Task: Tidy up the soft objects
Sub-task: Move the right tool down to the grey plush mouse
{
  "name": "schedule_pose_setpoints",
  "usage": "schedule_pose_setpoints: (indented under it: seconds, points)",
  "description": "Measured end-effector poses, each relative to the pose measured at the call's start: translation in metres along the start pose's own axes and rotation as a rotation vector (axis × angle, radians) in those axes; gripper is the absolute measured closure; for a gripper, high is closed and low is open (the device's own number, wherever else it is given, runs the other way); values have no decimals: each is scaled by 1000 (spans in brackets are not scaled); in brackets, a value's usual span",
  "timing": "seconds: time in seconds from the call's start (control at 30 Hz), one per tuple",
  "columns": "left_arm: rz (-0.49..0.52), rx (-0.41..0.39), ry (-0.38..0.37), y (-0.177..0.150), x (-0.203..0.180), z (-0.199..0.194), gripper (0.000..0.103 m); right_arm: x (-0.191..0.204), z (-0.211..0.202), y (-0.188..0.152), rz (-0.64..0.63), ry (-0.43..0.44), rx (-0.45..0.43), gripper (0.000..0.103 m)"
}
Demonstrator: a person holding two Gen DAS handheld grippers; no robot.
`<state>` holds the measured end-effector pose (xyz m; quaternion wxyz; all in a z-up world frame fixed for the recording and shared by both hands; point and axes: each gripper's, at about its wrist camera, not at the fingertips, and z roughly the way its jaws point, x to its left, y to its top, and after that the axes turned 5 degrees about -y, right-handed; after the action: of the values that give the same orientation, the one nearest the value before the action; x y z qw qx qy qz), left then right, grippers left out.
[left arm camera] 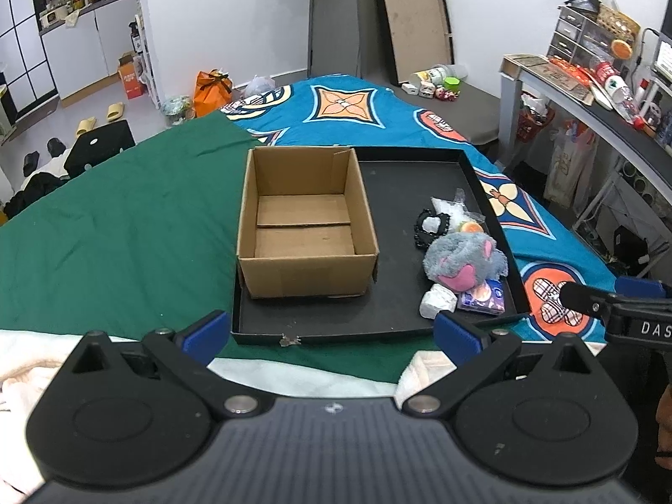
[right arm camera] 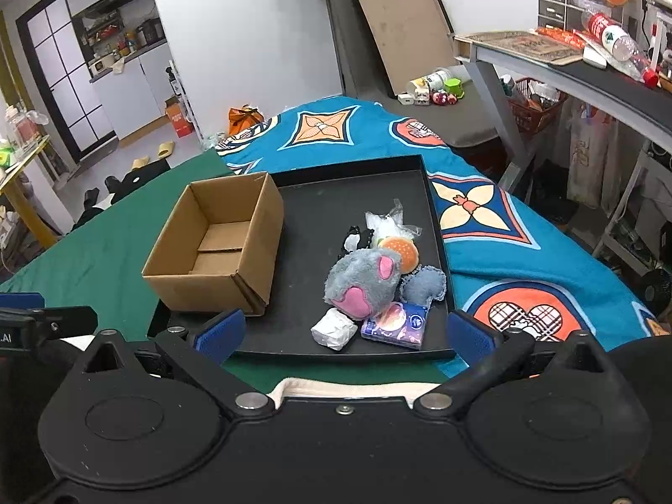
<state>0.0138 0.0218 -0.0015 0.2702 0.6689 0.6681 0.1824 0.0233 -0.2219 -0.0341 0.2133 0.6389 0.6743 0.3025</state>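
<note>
While you hold both tools back at the near edge of the bed, your left gripper [left arm camera: 332, 334] has its blue-padded fingers [left arm camera: 458, 334] spread wide with nothing between them, and your right gripper [right arm camera: 344, 334] is spread just as wide and equally empty. Ahead of both sits a black tray [left arm camera: 390, 193] on the green cloth [left arm camera: 117, 227] and the blue patterned blanket [right arm camera: 525, 260]. An open cardboard box [left arm camera: 304, 222] stands upright in the tray's left half, and nothing shows inside it. The soft things are heaped in the tray's right half, well apart from either gripper: a grey plush toy with pink patches [right arm camera: 365, 281] lies on top, with a small burger-shaped toy [right arm camera: 401, 252] and a crinkled clear bag [right arm camera: 388, 222] just behind it and a grey heart-shaped cushion [right arm camera: 424, 285] touching its right side. A white wrapped lump [right arm camera: 334, 329] and a purple tissue packet [right arm camera: 397, 325] lie side by side at the near rim.
</note>
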Motion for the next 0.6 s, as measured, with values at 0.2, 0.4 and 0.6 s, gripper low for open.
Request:
schedule_pose_setpoints:
  seconds: [0.2, 0.4, 0.6]
  points:
    - [-16, 4, 0, 14, 14, 12, 0, -3, 16, 5, 25, -11, 4, 0]
    - [-30, 26, -7, 20, 29, 30, 0, -5, 32, 11, 41, -9, 20, 0]
    - [-39, 40, -11, 25, 40, 48, 1, -11, 48, 14, 87, 6, 68, 0]
